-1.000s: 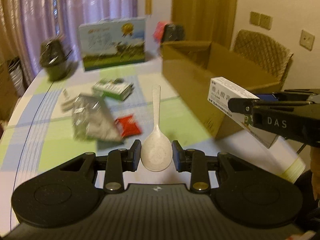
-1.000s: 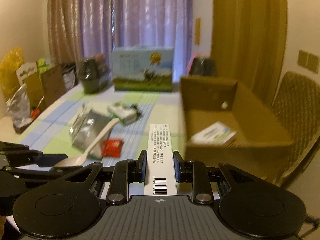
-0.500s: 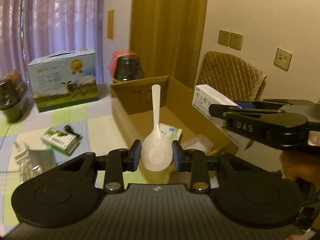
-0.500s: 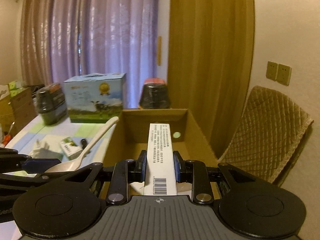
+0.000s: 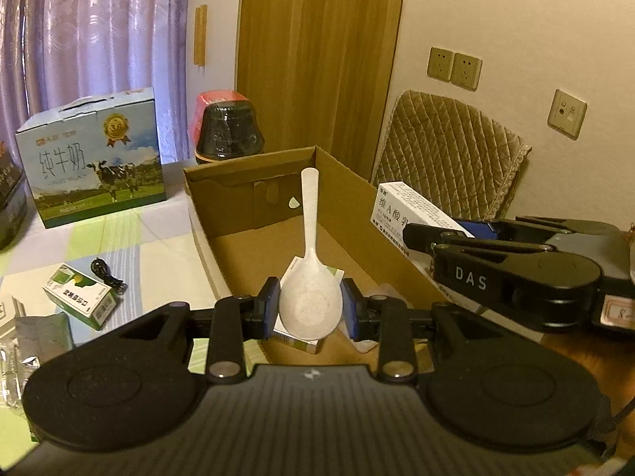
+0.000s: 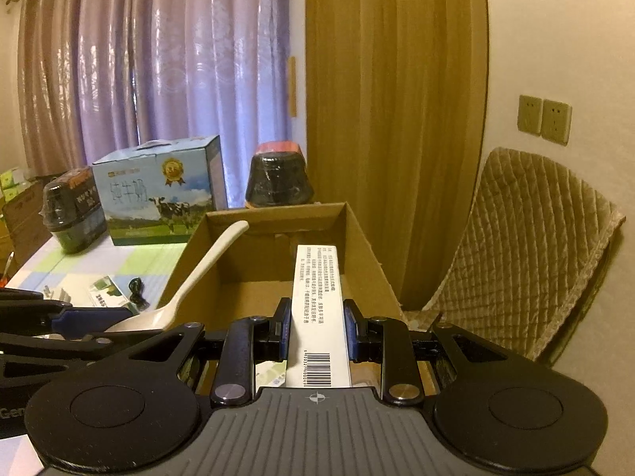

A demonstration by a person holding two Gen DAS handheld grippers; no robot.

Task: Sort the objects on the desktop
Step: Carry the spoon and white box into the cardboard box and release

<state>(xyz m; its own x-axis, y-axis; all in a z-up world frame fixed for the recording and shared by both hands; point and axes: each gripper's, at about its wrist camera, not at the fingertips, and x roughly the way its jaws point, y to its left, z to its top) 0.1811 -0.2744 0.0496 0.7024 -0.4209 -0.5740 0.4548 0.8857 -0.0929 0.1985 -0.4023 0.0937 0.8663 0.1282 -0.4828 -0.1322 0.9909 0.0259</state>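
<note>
Sheer purple curtains (image 6: 158,79) hang over a window on the far left, glowing with soft light from behind. Just right of them is a strip of pale wall, then heavy mustard-brown curtains (image 6: 397,119) that fall from top to floor. The right wall (image 6: 555,39) is plain cream and carries a pair of sockets (image 6: 544,119); the left wrist view shows a further single wall plate (image 5: 566,113) lower to the right. A chair with a quilted tan cover (image 6: 528,254) stands against that wall. The lighting is dim and warm.
</note>
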